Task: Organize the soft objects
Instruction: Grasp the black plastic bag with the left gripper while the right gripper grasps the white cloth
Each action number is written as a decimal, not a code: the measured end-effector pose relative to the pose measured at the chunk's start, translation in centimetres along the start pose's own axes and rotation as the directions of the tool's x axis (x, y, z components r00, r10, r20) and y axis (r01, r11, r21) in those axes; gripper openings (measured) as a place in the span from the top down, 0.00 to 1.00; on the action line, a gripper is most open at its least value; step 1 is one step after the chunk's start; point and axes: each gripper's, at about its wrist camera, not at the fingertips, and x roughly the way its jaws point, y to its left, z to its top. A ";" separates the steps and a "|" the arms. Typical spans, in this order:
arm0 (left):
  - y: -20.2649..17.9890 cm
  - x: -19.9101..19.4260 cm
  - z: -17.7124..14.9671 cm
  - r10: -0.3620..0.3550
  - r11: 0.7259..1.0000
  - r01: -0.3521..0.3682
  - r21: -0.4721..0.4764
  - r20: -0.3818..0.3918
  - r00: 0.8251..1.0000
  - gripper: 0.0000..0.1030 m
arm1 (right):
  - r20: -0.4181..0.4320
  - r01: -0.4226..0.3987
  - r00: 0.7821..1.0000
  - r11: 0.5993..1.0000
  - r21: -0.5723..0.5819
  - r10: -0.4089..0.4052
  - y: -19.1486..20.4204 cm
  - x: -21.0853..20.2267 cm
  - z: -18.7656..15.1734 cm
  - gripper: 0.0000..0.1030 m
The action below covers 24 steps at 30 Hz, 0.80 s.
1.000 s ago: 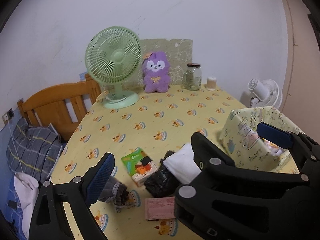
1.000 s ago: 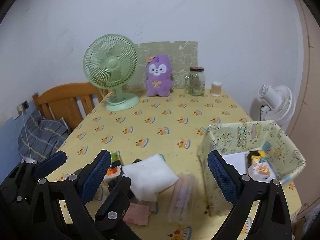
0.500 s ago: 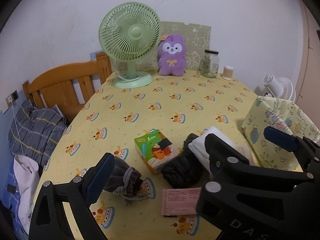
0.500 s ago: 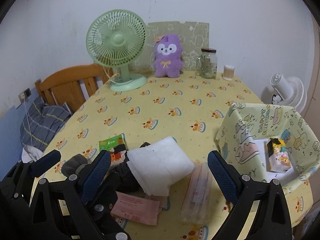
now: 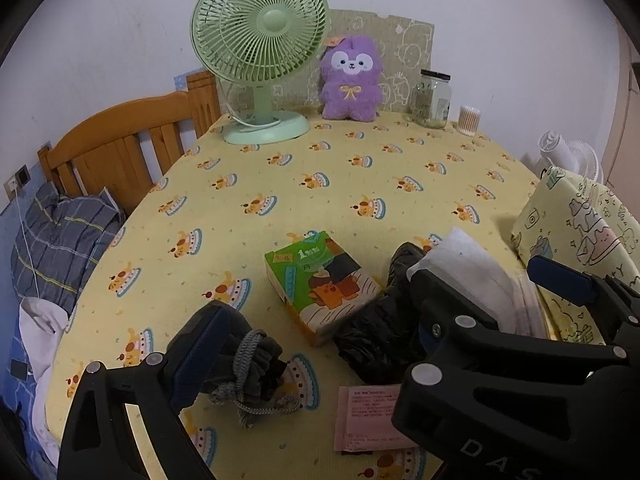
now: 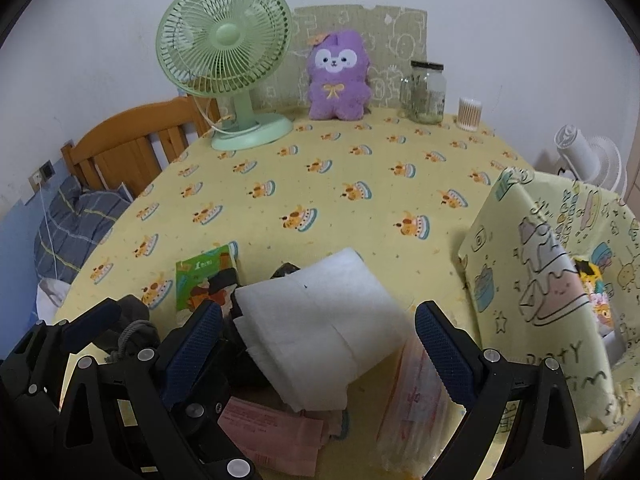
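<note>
While both tools hover with jaws spread wide and empty, the right gripper (image 6: 316,338) frames the white folded cloth (image 6: 320,328) and the left gripper (image 5: 368,320) sits just beside the grey knit pouch (image 5: 250,364). The cloth rests partly on a black bag (image 5: 380,328) and near pink packets (image 6: 272,432) — closing carelessly could snag those too. The fabric bin (image 6: 552,280) stands close on the right; the far tablecloth (image 5: 340,184) is open room.
</note>
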 end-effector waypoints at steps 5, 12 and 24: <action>-0.7 0.7 -0.2 0.026 0.999 -0.025 0.035 -0.017 1.000 0.06 | -0.029 -0.013 0.999 1.000 0.021 0.013 -0.2 1.0 -0.5 0.11; -1.1 1.0 -0.1 -0.003 0.999 0.004 0.043 -0.016 1.000 0.01 | -0.022 -0.047 0.999 0.999 0.023 0.047 -0.2 1.1 -0.7 0.48; -2.5 1.2 0.1 -0.010 0.999 0.011 0.048 -0.018 1.000 0.07 | -0.019 -0.026 0.999 0.999 0.042 0.027 -1.7 0.8 -0.7 0.82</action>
